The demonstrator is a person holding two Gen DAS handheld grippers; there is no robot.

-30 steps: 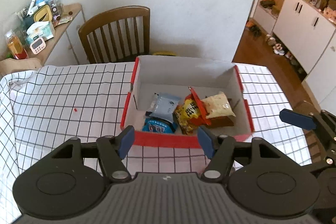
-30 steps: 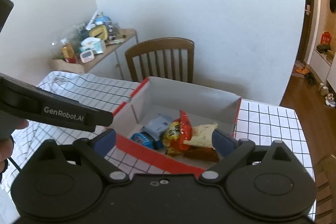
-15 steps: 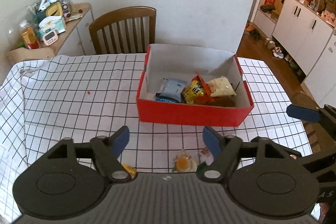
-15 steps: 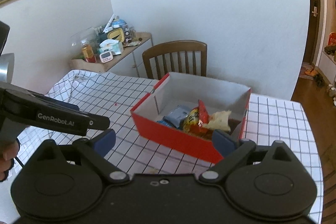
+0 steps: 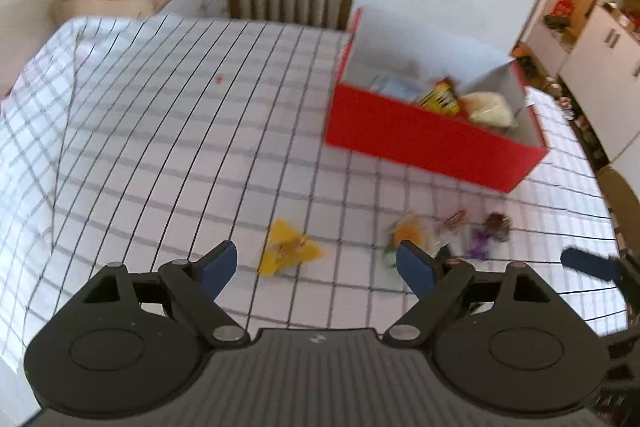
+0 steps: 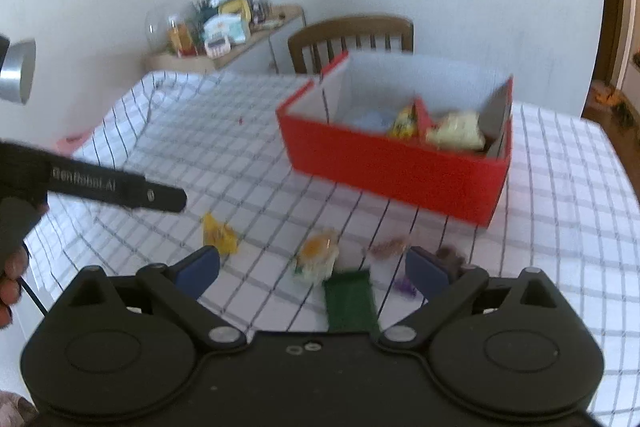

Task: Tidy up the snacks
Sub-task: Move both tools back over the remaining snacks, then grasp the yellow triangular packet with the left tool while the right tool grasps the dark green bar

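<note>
We see left gripper (image 5: 316, 263) spread wide above checked cloth (image 5: 160, 131); yellow packet (image 5: 286, 247) between fingertips; red box (image 5: 424, 139) beyond.

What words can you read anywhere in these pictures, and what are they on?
"GenRobot.AI": white letters on the black left gripper, blurred, so only roughly readable.
Yellow snack bag in the red box: dark print, too blurred to read.
Loose snacks on the table, such as the yellow packet and green packet: no print readable.
</note>
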